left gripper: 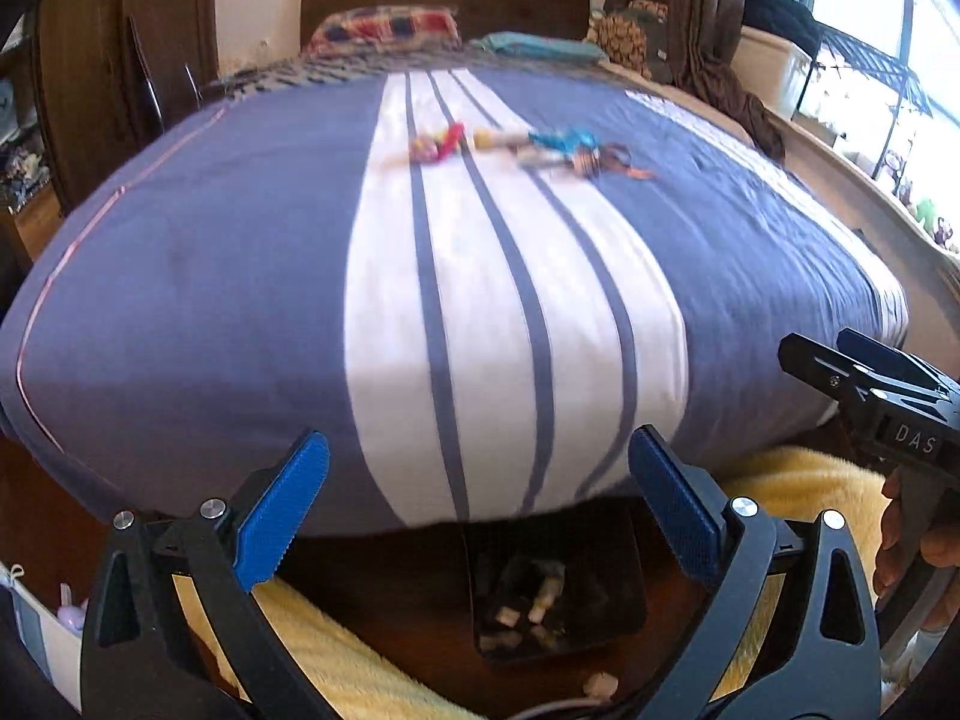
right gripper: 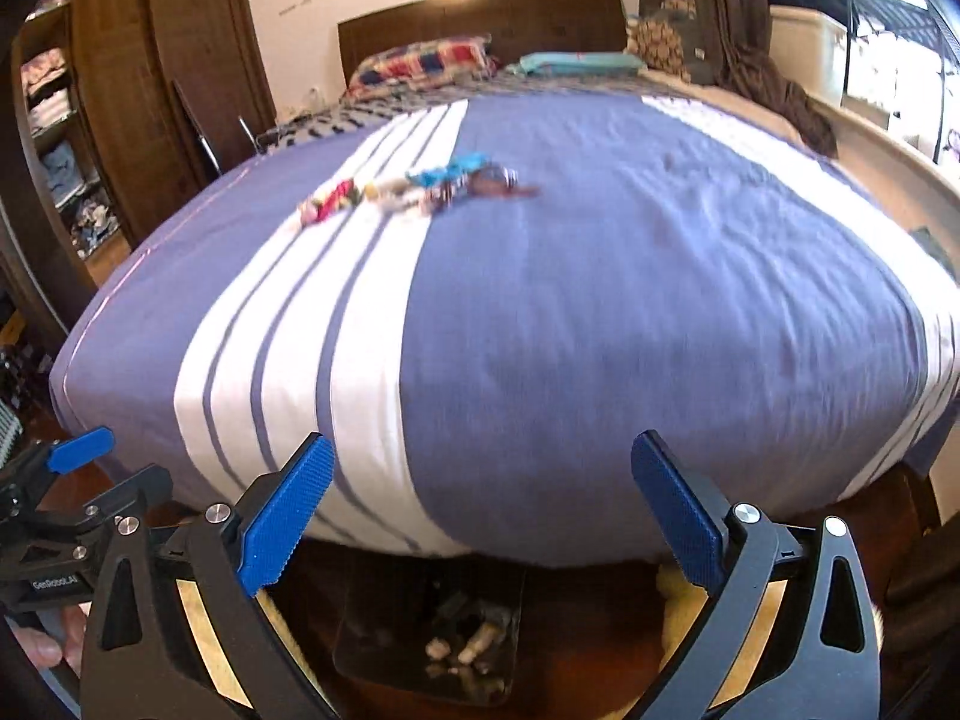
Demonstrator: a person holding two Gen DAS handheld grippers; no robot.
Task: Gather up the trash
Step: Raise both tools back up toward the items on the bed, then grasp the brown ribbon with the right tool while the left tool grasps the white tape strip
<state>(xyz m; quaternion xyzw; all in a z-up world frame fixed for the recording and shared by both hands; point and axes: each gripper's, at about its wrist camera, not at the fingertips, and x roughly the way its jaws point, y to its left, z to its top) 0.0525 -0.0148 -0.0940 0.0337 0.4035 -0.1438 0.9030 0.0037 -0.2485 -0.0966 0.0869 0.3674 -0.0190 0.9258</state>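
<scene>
We have both tongs, left (left gripper: pixel 478 501) and right (right gripper: pixel 483 504), released and empty. Colourful crumpled wrappers (left gripper: pixel 522 147) sit mid-bed, toward the headboard. Risk: long reach, thin foil slips; black bin (left gripper: pixel 558 594) at foot-edge.

Bedspread (left gripper: pixel 240 276) blue, white striped band; wrappers (left gripper: pixel 516 147) multicoloured.

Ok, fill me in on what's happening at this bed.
A person holds a two-finger gripper in each hand at the foot of a bed, collecting trash. Both the left gripper and the right gripper are open, with nothing between their fingers. A black bin on the floor below already has some scraps in it. A cluster of colourful wrappers lies mid-bed on the striped cover, not yet picked up.
</scene>
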